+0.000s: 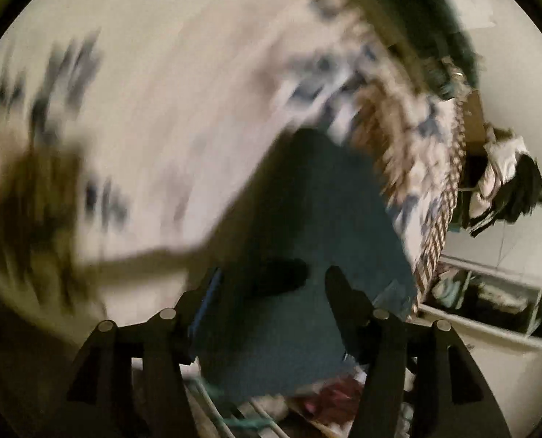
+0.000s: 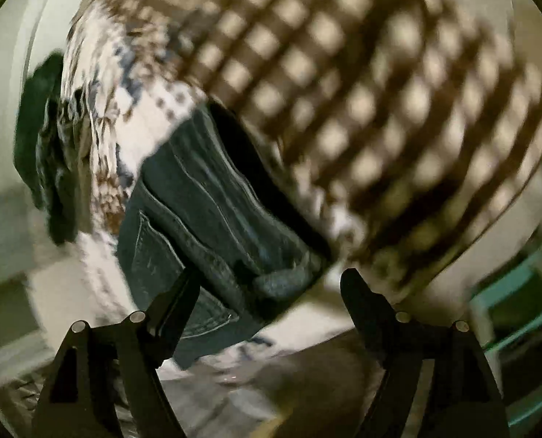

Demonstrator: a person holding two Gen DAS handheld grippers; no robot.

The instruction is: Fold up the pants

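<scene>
Both views are smeared with motion blur, so details are soft — but the pants (image 2: 198,197) are plain enough, dark blue denim lying on the patterned bedspread (image 1: 168,84), with seams and a pocket edge visible in the right wrist view and a rolled lump of fabric at their near end. The right gripper (image 2: 269,281) has its jaws spread wide and is gripping nothing; its left finger overlaps the denim's edge in the picture, though I cannot tell whether it touches. Over on the left wrist view, the left gripper (image 1: 271,281) is also spread open, with the denim (image 1: 307,219) filling the space ahead and between its fingers — released, not clamped, as far as I can judge. The checked blanket (image 2: 362,91) hangs right beside the jeans, and that is the first hazard: a closing jaw could pinch blanket or bedspread along with the denim and drag the bedding into the fold. Second risk — the bunched end means a grab may catch only one layer, leaving the legs skewed. And with the cameras blurred like this, I'd say either claw could close short of the fabric entirely. A clothes rack (image 1: 256,412) sits below.
</scene>
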